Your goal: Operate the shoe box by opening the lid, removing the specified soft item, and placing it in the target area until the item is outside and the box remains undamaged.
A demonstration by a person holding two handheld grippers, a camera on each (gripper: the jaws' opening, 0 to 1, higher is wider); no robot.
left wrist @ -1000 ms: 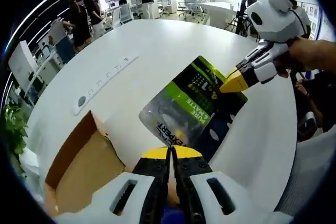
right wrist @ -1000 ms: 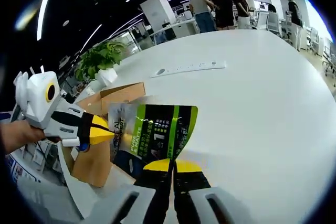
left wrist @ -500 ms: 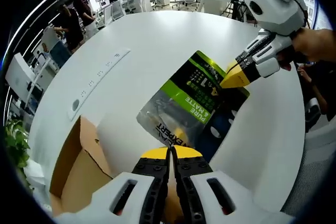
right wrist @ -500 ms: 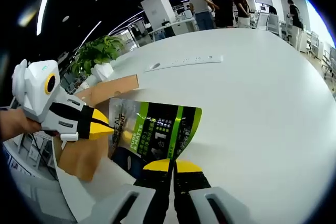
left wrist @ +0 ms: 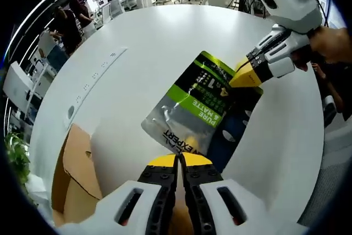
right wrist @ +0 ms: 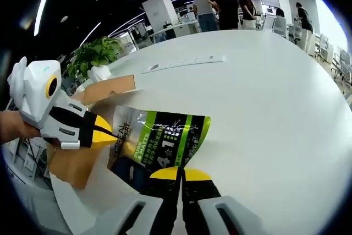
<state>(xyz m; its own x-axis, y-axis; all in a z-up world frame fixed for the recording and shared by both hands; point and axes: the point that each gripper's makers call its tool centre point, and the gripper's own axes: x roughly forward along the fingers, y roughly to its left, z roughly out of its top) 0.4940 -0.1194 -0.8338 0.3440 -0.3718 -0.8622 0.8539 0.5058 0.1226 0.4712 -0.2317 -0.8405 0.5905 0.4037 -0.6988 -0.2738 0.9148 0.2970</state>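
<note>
A soft green, black and silver pouch [left wrist: 201, 111] is held between both grippers over the white round table [left wrist: 165, 42]. My left gripper [left wrist: 179, 161] is shut on the pouch's near silver end. My right gripper [left wrist: 244, 79] enters from the right, its yellow tips shut on the far black edge. In the right gripper view the pouch [right wrist: 159, 144] lies flat ahead, with my right gripper [right wrist: 180, 174] shut on its near edge and the left gripper [right wrist: 108, 134] shut on its left side. The open brown cardboard shoe box [left wrist: 74, 171] sits at the table's edge, left of the pouch [right wrist: 93, 87].
A long white power strip [left wrist: 92, 83] lies across the table beyond the box [right wrist: 184, 61]. A potted plant [right wrist: 93, 56] stands past the table's edge. People stand by desks and chairs in the background. The person's hand [left wrist: 330, 45] holds the right gripper.
Both grippers have carried the pouch further from the box; the box has slid toward the left edge of both views and shows less. Both stay shut on the pouch.
</note>
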